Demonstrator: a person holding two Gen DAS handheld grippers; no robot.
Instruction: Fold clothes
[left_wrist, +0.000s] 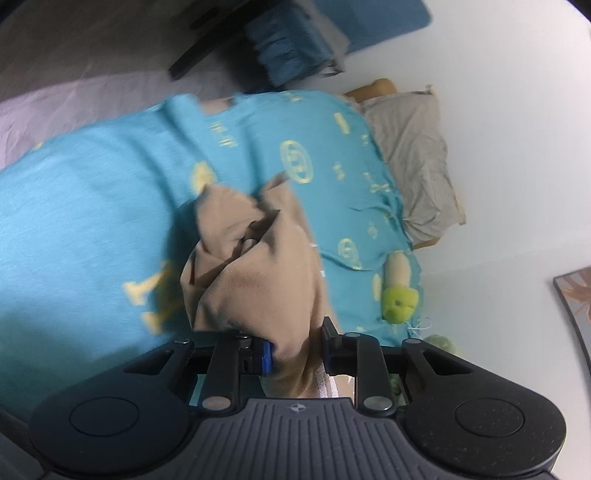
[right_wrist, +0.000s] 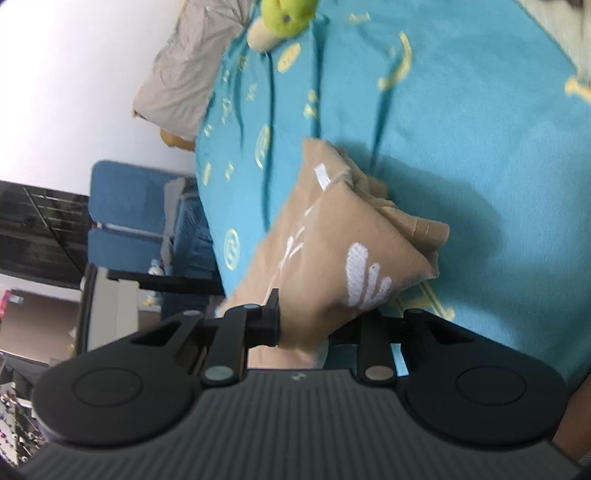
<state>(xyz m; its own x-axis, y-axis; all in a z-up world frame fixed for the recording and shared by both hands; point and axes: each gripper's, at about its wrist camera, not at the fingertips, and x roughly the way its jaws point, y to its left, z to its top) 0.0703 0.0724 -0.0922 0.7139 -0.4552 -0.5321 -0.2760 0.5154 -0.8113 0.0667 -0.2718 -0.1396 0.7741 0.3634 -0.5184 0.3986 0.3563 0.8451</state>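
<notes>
A bed fills both views, covered by a turquoise blanket (left_wrist: 85, 206) printed with pale yellow motifs; its folds run toward the wall in the right wrist view (right_wrist: 461, 122). At the head of the bed a grey pillow (left_wrist: 413, 166) lies against the white wall, seen too from the right wrist (right_wrist: 184, 70). A tan garment (left_wrist: 255, 266) is bunched above the blanket, gathered into thick creases, with white printed marks on the side shown to the right wrist (right_wrist: 332, 258). The left gripper (left_wrist: 297, 350) is closed on a lower fold of the garment, cloth pinched between its fingers, one with a blue pad. The right gripper (right_wrist: 317, 321) likewise has its jaws pressed onto the garment's near edge, the fabric bulging out between them. A small green and cream plush toy (left_wrist: 399, 291) lies on the blanket near the pillow, visible at the top of the right wrist view (right_wrist: 284, 18).
</notes>
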